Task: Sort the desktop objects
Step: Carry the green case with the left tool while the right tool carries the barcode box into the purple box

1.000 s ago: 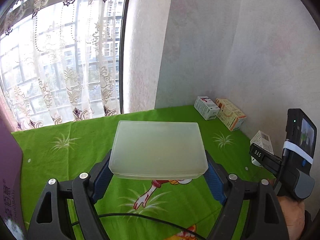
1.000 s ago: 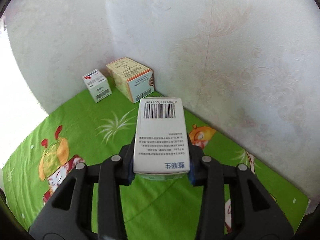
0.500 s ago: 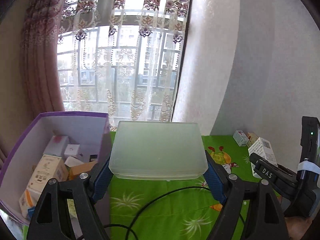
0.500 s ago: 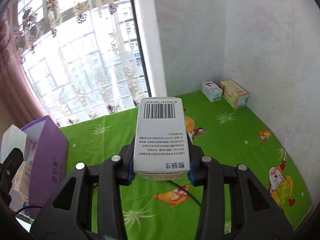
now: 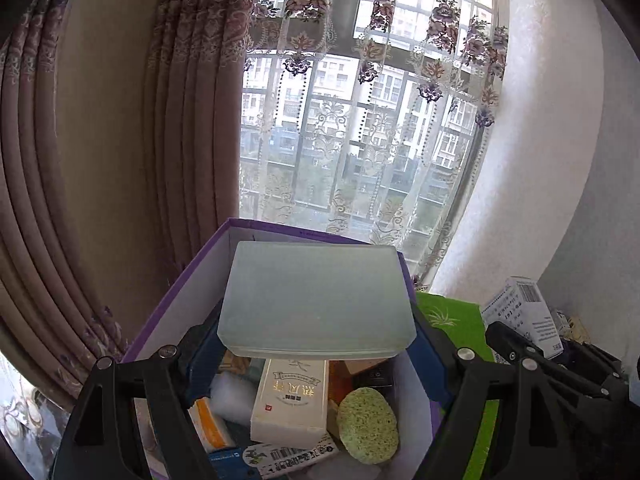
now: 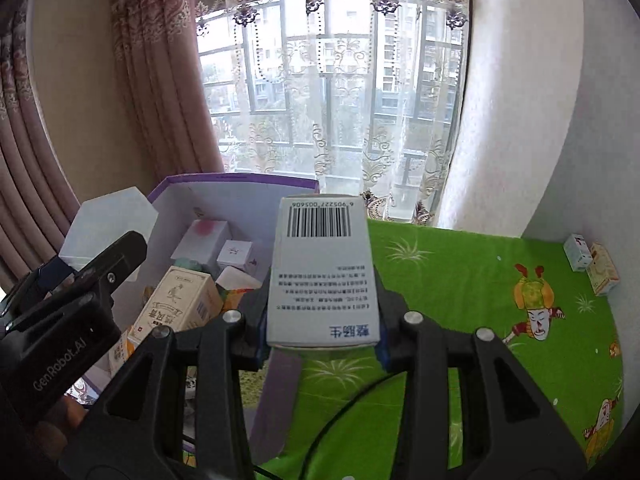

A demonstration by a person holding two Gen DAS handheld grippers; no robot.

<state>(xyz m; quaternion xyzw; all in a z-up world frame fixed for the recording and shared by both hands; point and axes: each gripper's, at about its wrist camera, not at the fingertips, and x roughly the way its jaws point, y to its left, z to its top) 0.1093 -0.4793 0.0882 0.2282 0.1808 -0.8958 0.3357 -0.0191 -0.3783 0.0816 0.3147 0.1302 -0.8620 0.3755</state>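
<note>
A bench under a bright green cartoon-print cloth [image 6: 460, 280] fills the lower right of the right wrist view. A purple box [image 6: 240, 179] filled with small cartons stands on it at centre left. Two small cartons [image 6: 592, 264] sit at the far right, side by side against the wall.

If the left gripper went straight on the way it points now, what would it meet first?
Probably the far wall of the purple box: the left gripper, shut on the translucent case, hangs over the open box; depth is uncertain.
</note>
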